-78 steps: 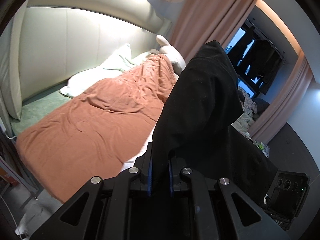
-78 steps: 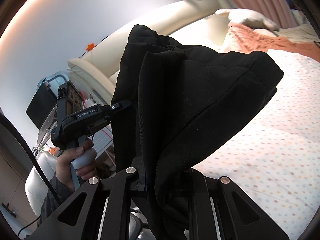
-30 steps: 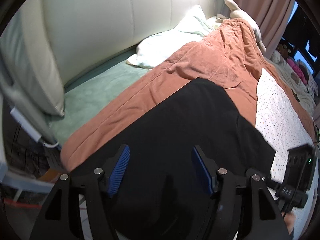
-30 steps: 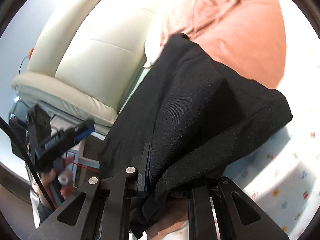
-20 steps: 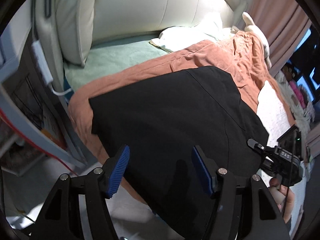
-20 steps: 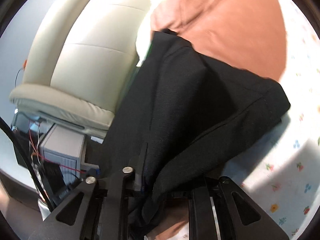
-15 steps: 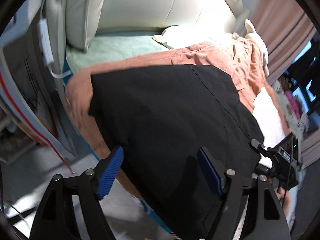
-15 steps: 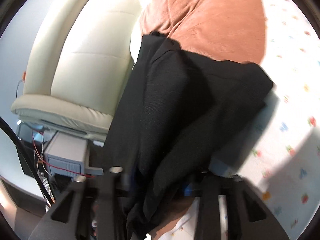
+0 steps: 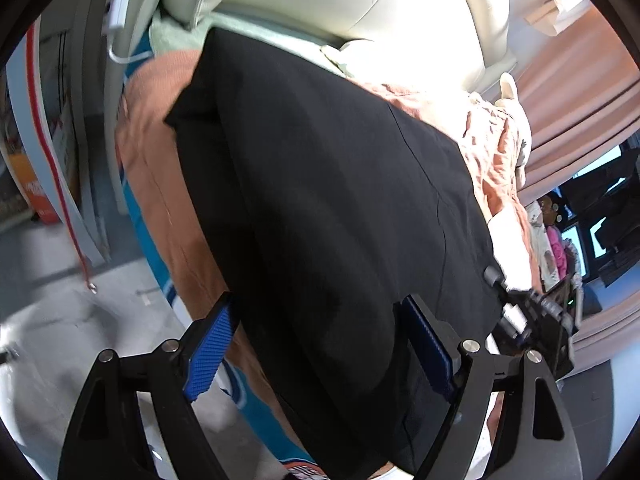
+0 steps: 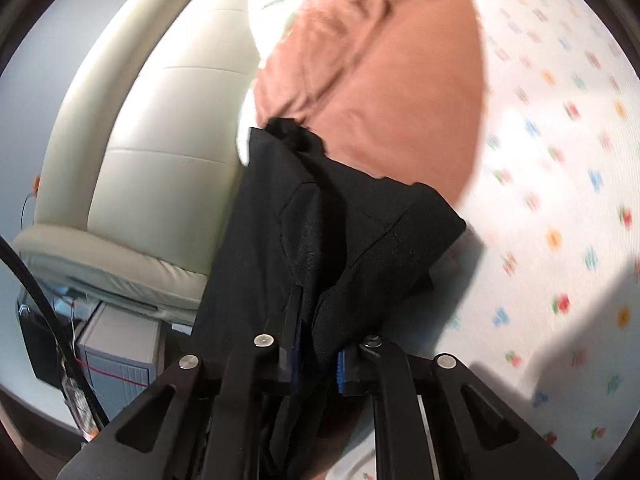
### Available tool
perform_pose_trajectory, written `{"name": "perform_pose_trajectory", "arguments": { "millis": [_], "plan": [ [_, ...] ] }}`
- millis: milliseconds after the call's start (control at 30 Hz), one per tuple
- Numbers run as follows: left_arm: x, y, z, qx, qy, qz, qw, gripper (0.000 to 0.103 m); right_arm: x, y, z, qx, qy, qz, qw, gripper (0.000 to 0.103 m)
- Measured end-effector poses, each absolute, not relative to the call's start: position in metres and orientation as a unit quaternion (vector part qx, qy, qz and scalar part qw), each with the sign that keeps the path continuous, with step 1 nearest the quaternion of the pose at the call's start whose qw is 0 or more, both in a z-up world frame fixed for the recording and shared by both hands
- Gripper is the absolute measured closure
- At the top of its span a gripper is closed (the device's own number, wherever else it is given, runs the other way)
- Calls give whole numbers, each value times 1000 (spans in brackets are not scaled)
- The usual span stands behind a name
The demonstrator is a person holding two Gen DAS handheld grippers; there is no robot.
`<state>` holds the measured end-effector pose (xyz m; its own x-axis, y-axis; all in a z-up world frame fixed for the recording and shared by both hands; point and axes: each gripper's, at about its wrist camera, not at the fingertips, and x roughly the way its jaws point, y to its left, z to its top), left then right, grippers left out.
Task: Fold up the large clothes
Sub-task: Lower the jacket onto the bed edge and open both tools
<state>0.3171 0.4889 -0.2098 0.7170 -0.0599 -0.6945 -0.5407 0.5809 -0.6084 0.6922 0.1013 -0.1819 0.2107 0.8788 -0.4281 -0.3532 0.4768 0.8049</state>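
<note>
A black garment (image 9: 332, 200) of dense, matte woven cloth lies spread as a broad flat slab across the rust-orange blanket (image 9: 160, 184), running from about 11 o'clock down to 5 o'clock in the left wrist view; a thin stitched seam curves along its right half. The left gripper (image 9: 320, 356) stands released above it, its ribbed blue pads (image 9: 208, 356) set wide apart with the cloth showing between them and neither pad pressing; its jaws have just been opening further. The right gripper (image 10: 316, 360) is clenched on a bunched corner of the same garment, whose folds rise in a peaked, creased heap toward 12 o'clock; its jaws have just been closing, the cloth between them. The blanket looks soft and rumpled, and at 3 o'clock in the right wrist view lies a smooth white sheet (image 10: 560, 200) printed with small coloured flowers. A padded cream headboard (image 10: 160, 160) with stitched panels curves at 9 o'clock
</note>
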Motion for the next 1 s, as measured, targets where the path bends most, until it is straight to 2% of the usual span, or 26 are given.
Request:
{"name": "perform_pose_trajectory", "arguments": {
  "millis": [100, 267, 333, 433, 467, 500, 567, 600, 633, 833, 900, 1000],
  "plan": [
    [316, 483, -217, -449, 336, 133, 817, 19, 694, 106, -167, 256, 440, 433, 744, 96],
    [314, 478, -221, -456, 326, 129, 818, 21, 702, 124, -188, 223, 479, 402, 748, 93],
    [314, 476, -219, -457, 328, 129, 817, 22, 705, 122, -194, 229, 496, 394, 739, 87],
    [311, 471, -213, -450, 330, 132, 819, 27, 706, 115, -190, 228, 500, 382, 743, 69],
    [309, 469, -211, -447, 330, 133, 821, 29, 704, 109, -186, 225, 497, 372, 751, 59],
    [309, 469, -210, -447, 329, 134, 821, 30, 702, 106, -183, 226, 494, 368, 755, 54],
    [304, 467, -211, -458, 328, 133, 816, 33, 695, 94, -178, 235, 494, 364, 754, 49],
    [301, 465, -210, -460, 328, 133, 814, 34, 691, 90, -176, 237, 493, 362, 755, 39],
    [298, 465, -209, -460, 329, 133, 814, 35, 687, 85, -173, 239, 489, 363, 756, 36],
    [280, 452, -187, -457, 332, 150, 811, 35, 659, 58, -140, 243, 477, 378, 755, 32],
    [273, 445, -176, -454, 332, 152, 813, 35, 647, 49, -124, 234, 469, 384, 760, 21],
    [262, 429, -153, -431, 332, 159, 824, 35, 627, 34, -104, 217, 457, 389, 770, 20]
  ]
}}
